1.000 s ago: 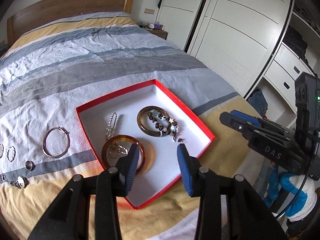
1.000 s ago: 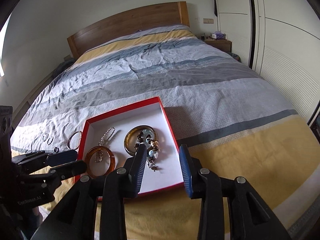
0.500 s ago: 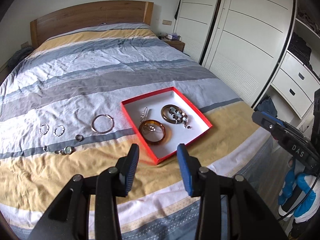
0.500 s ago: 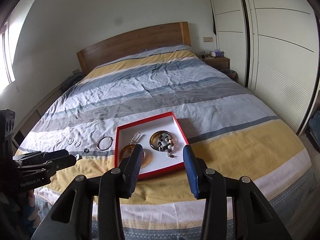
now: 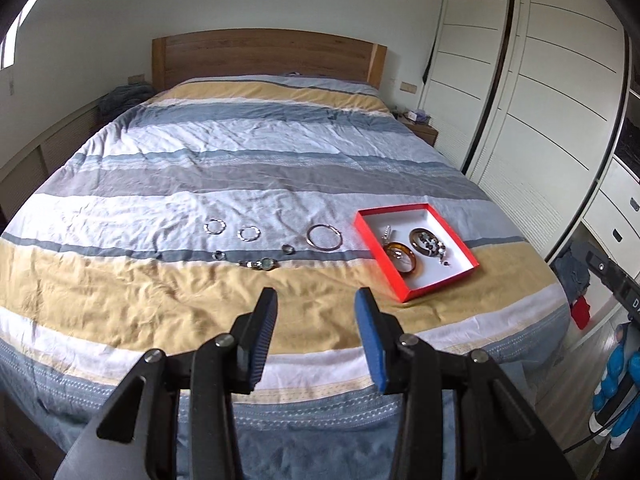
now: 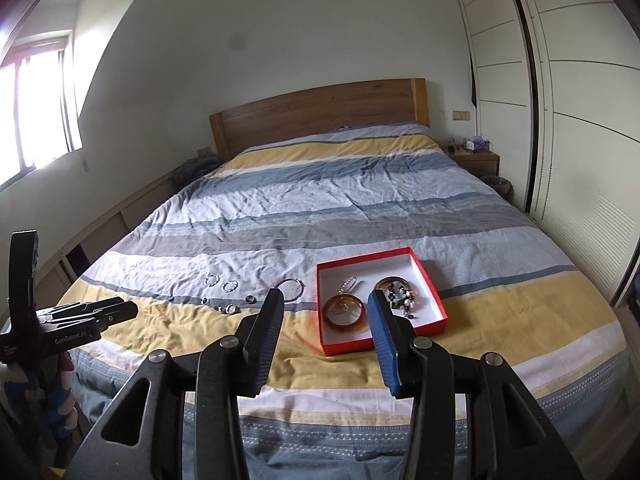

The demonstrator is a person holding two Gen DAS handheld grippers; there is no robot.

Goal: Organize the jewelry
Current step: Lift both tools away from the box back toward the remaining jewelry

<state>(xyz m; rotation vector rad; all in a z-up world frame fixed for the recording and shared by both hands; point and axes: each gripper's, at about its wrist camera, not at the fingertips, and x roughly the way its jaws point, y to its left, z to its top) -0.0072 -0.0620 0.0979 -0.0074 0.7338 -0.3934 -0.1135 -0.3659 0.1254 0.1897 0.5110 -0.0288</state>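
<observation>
A red box (image 5: 378, 254) (image 6: 320, 308) with a white inside lies on the striped bed. In it are an amber bangle (image 5: 403, 253) (image 6: 344, 310), a second bangle with a bead bracelet (image 5: 428, 238) (image 6: 396, 290) and a small chain (image 5: 387, 233). On the cover left of the box lie a silver bangle (image 5: 324, 236) (image 6: 291, 285), two hoop earrings (image 5: 215, 226) (image 6: 212, 280), rings (image 5: 288, 249) and a watch (image 5: 262, 265). My left gripper (image 5: 315, 312) and right gripper (image 6: 325, 316) are open and empty, held back above the foot of the bed.
The bed (image 5: 256, 148) has a wooden headboard (image 6: 320, 116). White wardrobe doors (image 5: 540, 100) line the right side, with a nightstand (image 6: 478, 158) beside them. A window (image 6: 36, 108) is on the left wall. The left gripper also shows in the right wrist view (image 6: 92, 312).
Both grippers have pulled well back and up from the red box, which now looks small and far. The whole bed has come into view. Both stay open and empty.
</observation>
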